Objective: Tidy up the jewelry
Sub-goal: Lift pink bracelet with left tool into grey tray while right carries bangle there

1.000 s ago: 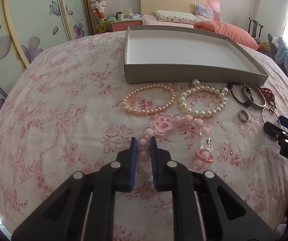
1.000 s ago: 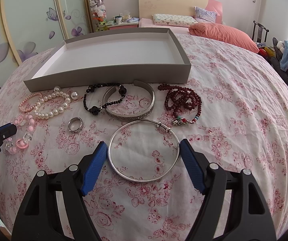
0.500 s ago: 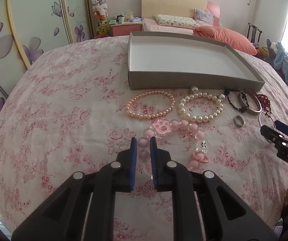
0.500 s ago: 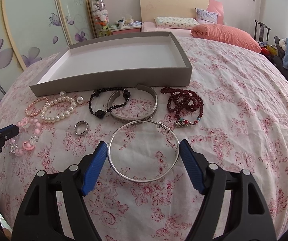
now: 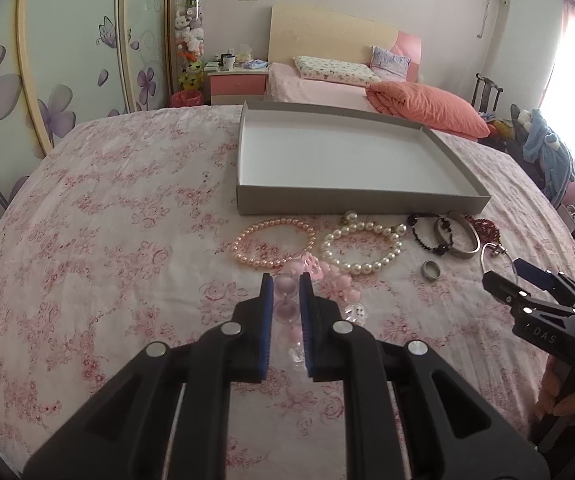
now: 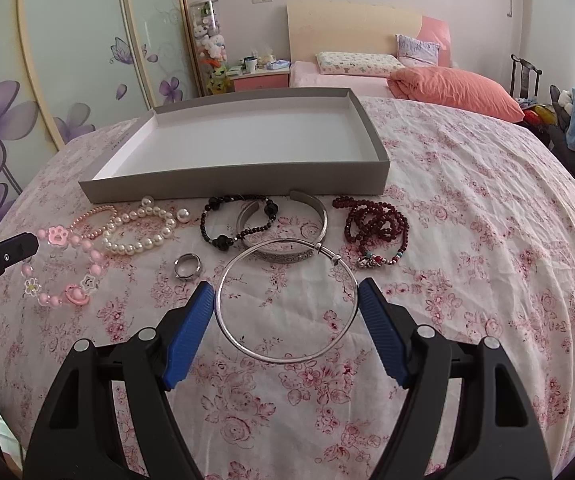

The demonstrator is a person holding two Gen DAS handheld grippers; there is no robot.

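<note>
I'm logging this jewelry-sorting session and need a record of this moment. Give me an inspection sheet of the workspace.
Surface: pink floral bedspread, wrinkled.
Job's things: grey tray, nothing in it; in front of it a pink pearl bracelet, white pearl bracelet, black bead bracelet, silver cuff, dark red beads, ring, thin silver bangle.
Clutter: nothing seen.
Grippers: left hand-held gripper shut on the pink charm bracelet; right hand-held gripper open, straddling the bangle.
Cables: nothing seen.
Surroundings: second bed, nightstand, flowered wardrobe doors.
</note>
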